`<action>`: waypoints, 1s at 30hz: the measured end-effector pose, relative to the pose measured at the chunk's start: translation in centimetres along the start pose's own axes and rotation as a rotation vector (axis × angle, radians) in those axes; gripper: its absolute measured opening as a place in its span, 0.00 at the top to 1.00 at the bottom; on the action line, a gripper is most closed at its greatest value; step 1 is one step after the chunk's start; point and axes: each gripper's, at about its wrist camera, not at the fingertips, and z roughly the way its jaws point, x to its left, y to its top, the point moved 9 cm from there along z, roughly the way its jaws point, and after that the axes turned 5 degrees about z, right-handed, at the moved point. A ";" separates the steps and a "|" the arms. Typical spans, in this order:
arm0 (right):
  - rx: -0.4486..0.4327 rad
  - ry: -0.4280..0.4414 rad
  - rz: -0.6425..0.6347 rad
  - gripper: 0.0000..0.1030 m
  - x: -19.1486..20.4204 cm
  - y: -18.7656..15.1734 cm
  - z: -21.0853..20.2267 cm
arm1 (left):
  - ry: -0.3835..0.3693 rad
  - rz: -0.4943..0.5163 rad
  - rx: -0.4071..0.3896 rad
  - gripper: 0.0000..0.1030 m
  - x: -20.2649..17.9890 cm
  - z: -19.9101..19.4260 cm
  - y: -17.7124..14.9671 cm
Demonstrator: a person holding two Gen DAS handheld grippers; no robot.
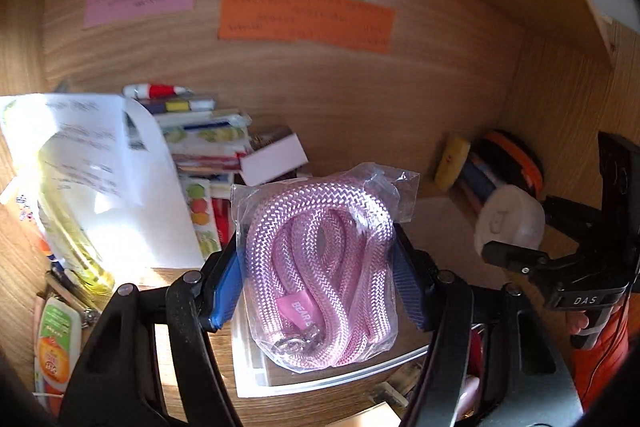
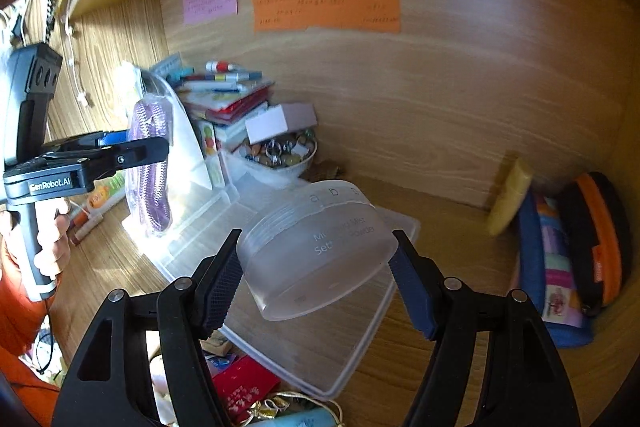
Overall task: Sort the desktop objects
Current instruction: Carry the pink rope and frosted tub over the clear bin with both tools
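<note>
My left gripper [image 1: 320,283] is shut on a clear bag holding a coiled pink rope [image 1: 320,267], held above the desk; the bag also shows at the left of the right wrist view [image 2: 154,163]. My right gripper [image 2: 316,267] is shut on a frosted round powder jar [image 2: 316,251], tilted and held above a clear plastic lid [image 2: 332,347]. The jar and right gripper also show at the right of the left wrist view [image 1: 508,219].
A stack of books and stationery [image 2: 228,99], a white box [image 2: 280,121] and a bowl of small trinkets [image 2: 280,153] stand at the back. Pouches and a yellow item [image 2: 568,251] lean at the right. Sticky notes [image 2: 324,5] hang on the back wall.
</note>
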 end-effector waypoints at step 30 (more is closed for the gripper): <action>0.224 -0.020 -0.131 0.34 0.9 -3.2 8.4 | 0.081 0.095 0.217 0.36 0.0 8.3 -4.0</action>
